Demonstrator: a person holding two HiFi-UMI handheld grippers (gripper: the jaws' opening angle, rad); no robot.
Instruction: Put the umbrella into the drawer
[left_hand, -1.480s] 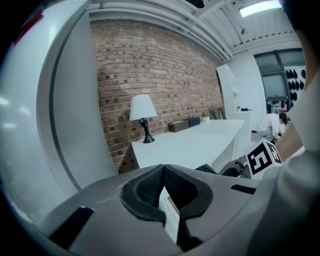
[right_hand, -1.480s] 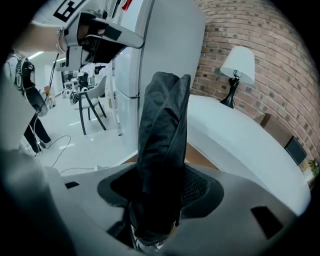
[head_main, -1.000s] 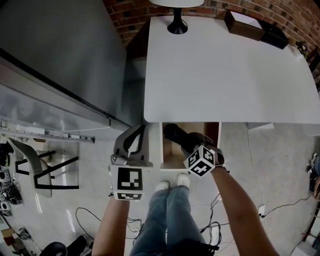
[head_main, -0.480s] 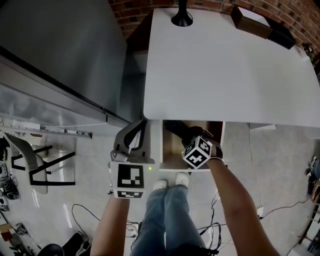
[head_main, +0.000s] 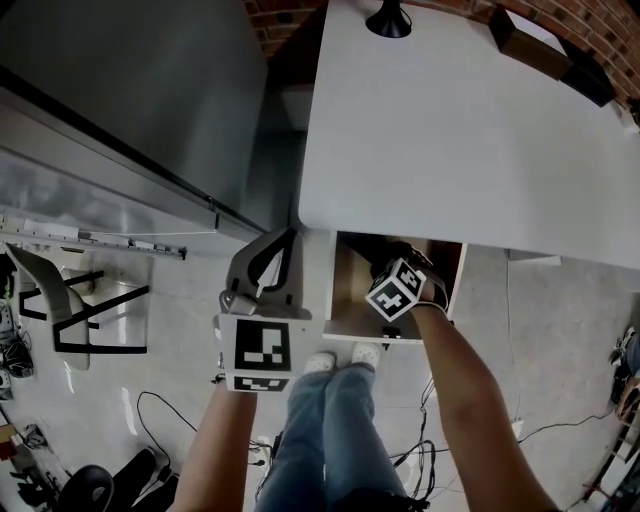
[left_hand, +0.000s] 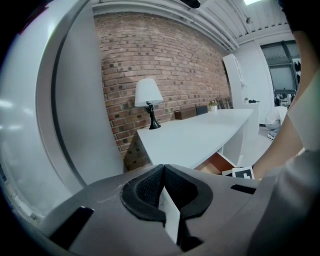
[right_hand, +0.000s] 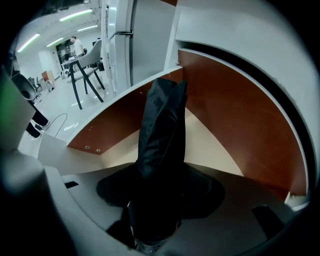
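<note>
Head view, from left: the left hand-held gripper (head_main: 282, 248) hangs clenched and empty beside the drawer (head_main: 346, 300); the right hand-held gripper (head_main: 398, 264), grasping the black umbrella (right_hand: 161, 120), has pushed deeper inside beneath the tabletop (head_main: 470, 130), so release looks near.

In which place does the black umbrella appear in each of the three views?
Head view: the umbrella is a dark end inside the open drawer, mostly hidden.
Left gripper view: not in it.
Right gripper view: the umbrella fills the centre, gripped by the right claw.
Shared landmark: the drawer's brown wood, also at and.
</note>
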